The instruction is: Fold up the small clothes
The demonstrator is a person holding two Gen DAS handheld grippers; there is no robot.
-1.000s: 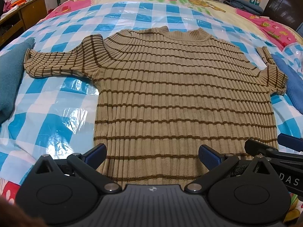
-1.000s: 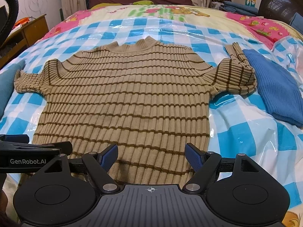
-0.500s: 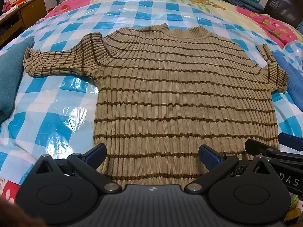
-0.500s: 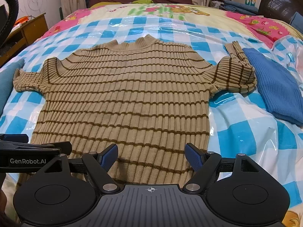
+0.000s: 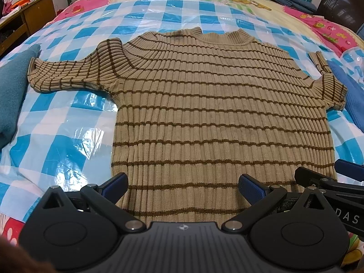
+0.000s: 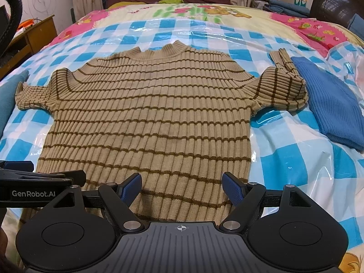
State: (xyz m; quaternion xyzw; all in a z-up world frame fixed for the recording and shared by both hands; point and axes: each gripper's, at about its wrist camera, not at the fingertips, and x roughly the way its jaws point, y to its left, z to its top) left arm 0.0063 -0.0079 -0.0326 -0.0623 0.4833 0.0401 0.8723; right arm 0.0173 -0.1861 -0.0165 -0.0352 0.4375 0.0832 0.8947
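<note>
A tan ribbed sweater with brown stripes (image 5: 216, 104) lies flat, front up, on the blue-and-white checked plastic sheet (image 5: 63, 141); it also shows in the right wrist view (image 6: 147, 118). Its left sleeve (image 5: 68, 75) lies spread out; its right sleeve (image 6: 284, 86) is bunched and folded. My left gripper (image 5: 182, 184) is open and empty over the hem's left part. My right gripper (image 6: 182, 184) is open and empty over the hem's right part. Each gripper shows at the edge of the other's view.
A folded blue knit garment (image 6: 329, 107) lies right of the sweater, touching its sleeve. A teal garment (image 5: 11, 95) lies at the left. A wooden desk (image 5: 27, 20) stands beyond the bed's left side. A dark headboard (image 6: 336, 2) is at the far right.
Both grippers have drawn back slightly and tilted up; the sweater sits lower in both views. Sweater and jaws are unchanged.
</note>
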